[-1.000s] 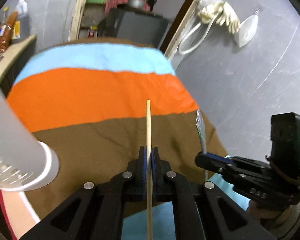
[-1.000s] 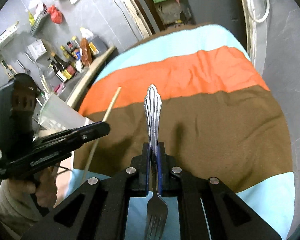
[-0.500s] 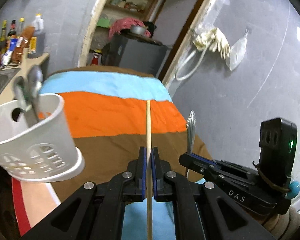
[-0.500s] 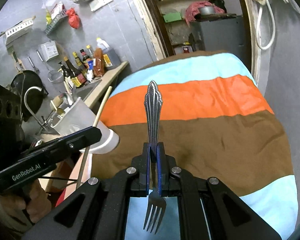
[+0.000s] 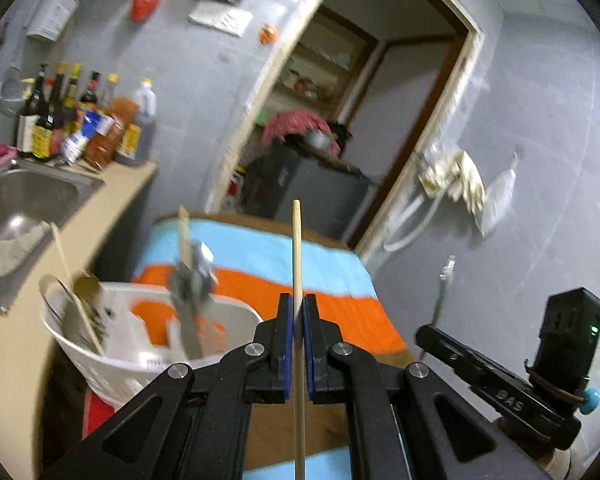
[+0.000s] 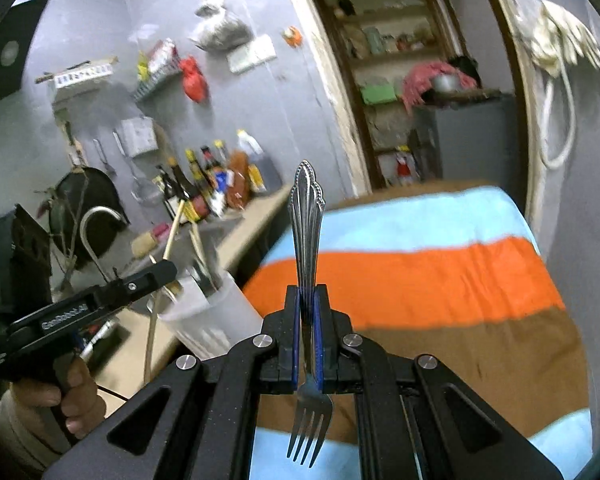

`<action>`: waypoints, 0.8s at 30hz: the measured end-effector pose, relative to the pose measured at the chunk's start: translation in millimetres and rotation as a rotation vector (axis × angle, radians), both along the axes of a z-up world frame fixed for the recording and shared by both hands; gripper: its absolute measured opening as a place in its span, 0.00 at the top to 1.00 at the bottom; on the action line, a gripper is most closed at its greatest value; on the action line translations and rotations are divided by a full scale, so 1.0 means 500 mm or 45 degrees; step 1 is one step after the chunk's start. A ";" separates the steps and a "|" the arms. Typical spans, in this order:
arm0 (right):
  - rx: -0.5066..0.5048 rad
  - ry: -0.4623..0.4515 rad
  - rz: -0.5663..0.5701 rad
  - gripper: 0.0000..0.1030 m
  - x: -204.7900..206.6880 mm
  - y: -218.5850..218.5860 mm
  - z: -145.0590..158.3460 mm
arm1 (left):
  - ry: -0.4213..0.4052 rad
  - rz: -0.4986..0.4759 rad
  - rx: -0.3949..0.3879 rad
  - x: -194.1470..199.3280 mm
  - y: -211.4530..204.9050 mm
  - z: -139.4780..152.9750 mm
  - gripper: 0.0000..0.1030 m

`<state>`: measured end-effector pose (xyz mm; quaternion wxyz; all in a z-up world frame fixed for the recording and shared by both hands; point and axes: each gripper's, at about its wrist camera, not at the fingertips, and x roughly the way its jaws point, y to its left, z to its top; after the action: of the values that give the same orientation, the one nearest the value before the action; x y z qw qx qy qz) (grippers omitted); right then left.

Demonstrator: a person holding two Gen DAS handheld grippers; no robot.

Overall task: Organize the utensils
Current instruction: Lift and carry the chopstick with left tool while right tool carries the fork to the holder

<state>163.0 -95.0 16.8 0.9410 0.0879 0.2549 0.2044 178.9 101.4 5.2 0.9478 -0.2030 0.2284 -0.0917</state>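
Chopstick [image 5: 297, 248] stands upright in your left gripper [image 5: 296, 340], jaws clamped on its middle, just right of the white utensil holder [image 5: 112, 364] at the table's near left edge. Fork [image 6: 307, 240] sits pinched in your right gripper [image 6: 309, 344], handle up, tines hanging toward you, probably so each can drop in vertically. Striped cloth [image 6: 440, 280] covers the table beyond.
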 end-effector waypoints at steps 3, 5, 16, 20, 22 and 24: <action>0.015 -0.060 0.044 0.95 0.018 0.033 0.034 | -0.060 0.075 0.003 0.009 0.044 0.020 0.95; 0.026 -0.097 0.064 0.95 0.025 0.060 0.052 | -0.094 0.120 0.004 0.013 0.069 0.034 0.95; 0.117 -0.297 0.124 0.95 0.092 0.188 0.136 | -0.248 0.286 0.020 0.034 0.173 0.074 0.95; 0.159 -0.317 0.160 0.95 0.110 0.212 0.127 | -0.294 0.347 -0.155 0.046 0.242 0.051 0.95; 0.152 -0.322 0.176 0.95 0.113 0.224 0.115 | -0.309 0.380 -0.226 0.052 0.268 0.032 0.95; 0.146 -0.319 0.191 0.95 0.117 0.234 0.102 | -0.314 0.428 -0.294 0.061 0.290 0.005 0.95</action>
<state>221.5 22.0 67.8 0.9409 0.0962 0.1294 0.2978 209.6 246.2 7.6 0.9409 -0.3325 0.0619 0.0180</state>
